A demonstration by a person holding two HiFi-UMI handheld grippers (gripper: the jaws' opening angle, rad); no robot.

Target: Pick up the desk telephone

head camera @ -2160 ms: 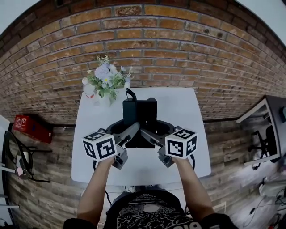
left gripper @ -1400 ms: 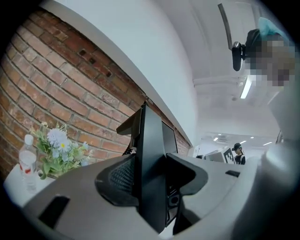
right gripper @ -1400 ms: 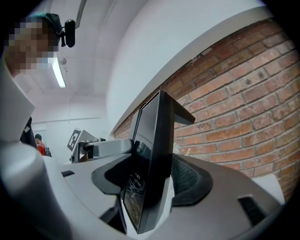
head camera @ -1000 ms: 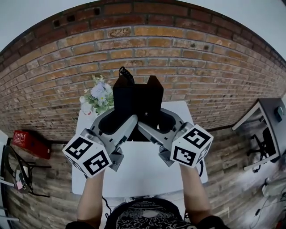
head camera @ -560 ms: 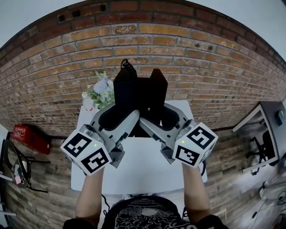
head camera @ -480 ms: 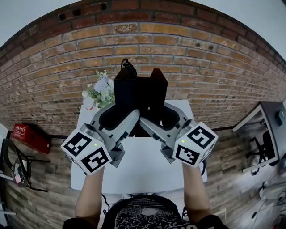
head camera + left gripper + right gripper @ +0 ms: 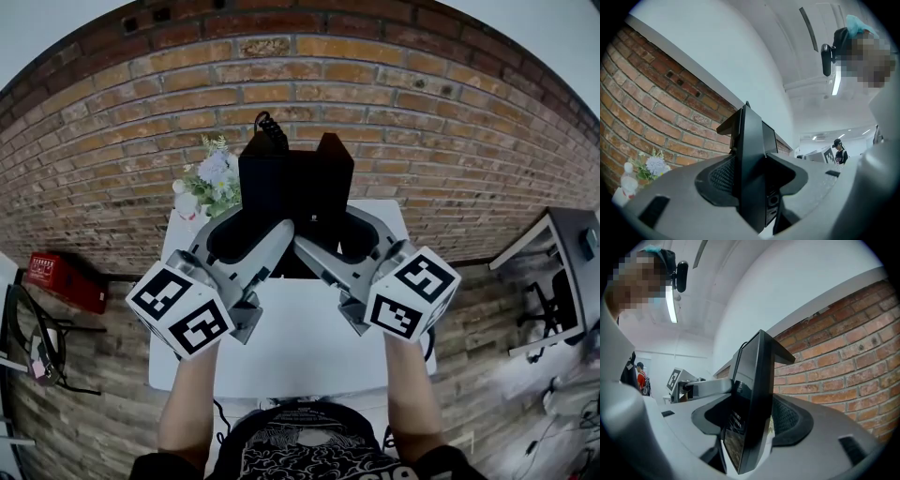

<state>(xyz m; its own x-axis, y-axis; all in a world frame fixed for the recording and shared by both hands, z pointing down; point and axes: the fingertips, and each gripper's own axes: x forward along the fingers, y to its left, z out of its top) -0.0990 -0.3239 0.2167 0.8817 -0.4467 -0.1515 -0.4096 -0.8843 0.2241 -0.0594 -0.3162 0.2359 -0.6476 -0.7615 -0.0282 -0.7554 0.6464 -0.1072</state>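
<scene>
Aloft, desk telephone (image 7: 298, 183), left gripper (image 7: 258, 223), right gripper (image 7: 330, 225), jaws clamping it

We read this as an office: a white tabletop (image 7: 300, 339) against a brick wall (image 7: 394, 89), a desk telephone (image 7: 309, 187), a ceiling strip light (image 7: 671, 303), and another desk (image 7: 574, 246) nearby.

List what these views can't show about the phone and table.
- Desk telephone keypad: head view shows only a dark slab; gripper views see it edge-on.
- Print on its face: right gripper view, too blurred to read.
- Container under the flowers: head view, mostly behind the left gripper.
</scene>
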